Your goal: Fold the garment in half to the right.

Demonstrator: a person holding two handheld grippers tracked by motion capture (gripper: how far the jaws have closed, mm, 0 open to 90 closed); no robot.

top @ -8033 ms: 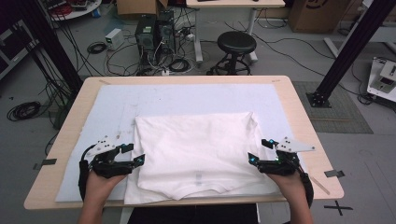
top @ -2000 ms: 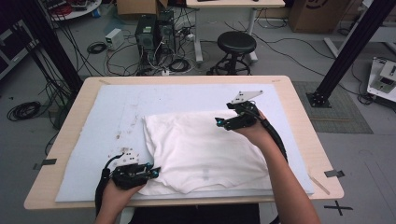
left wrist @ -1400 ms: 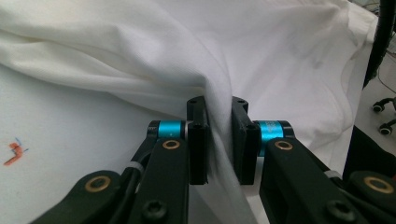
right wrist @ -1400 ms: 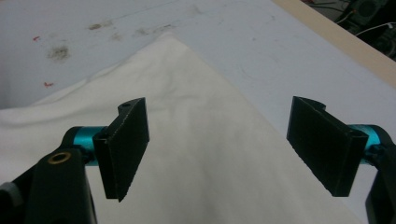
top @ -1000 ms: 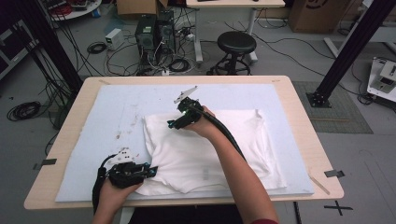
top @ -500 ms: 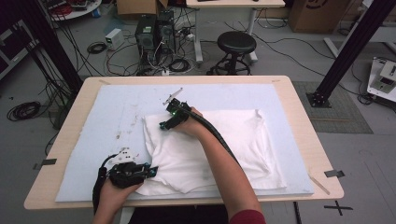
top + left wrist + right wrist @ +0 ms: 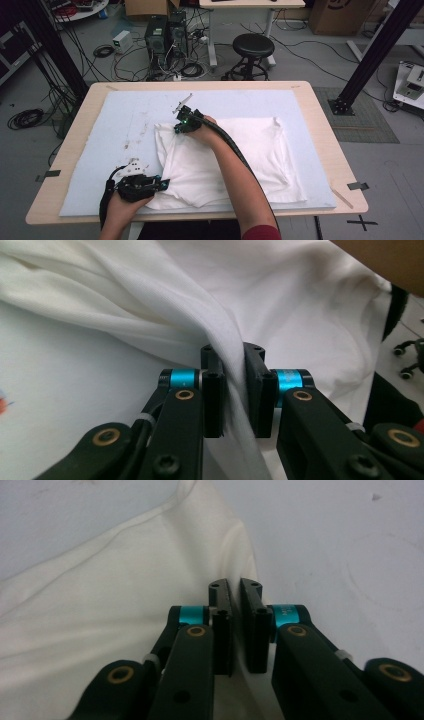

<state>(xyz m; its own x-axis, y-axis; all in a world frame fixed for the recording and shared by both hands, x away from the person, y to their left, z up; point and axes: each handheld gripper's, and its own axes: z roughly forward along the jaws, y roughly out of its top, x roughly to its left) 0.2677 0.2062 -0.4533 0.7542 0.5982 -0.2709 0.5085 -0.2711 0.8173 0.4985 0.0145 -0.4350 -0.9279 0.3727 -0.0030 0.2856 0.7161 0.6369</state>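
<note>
The white shirt (image 7: 230, 155) lies half-folded on the pale mat (image 7: 125, 125) covering the surface. Its right edge has just been carried across to the upper left corner by the right gripper (image 7: 181, 125), jaws pinched on the hem. The left gripper (image 7: 162, 183) stays clamped on the near corner, so this fold looks nearly laid.

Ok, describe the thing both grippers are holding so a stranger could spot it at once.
Start at the wooden table with the pale blue mat on it. On the mat's middle lies a white shirt, folded over. It is the one soft, creased thing there, pinched at its near left corner by the left gripper and at its far left edge by the right gripper.
</note>
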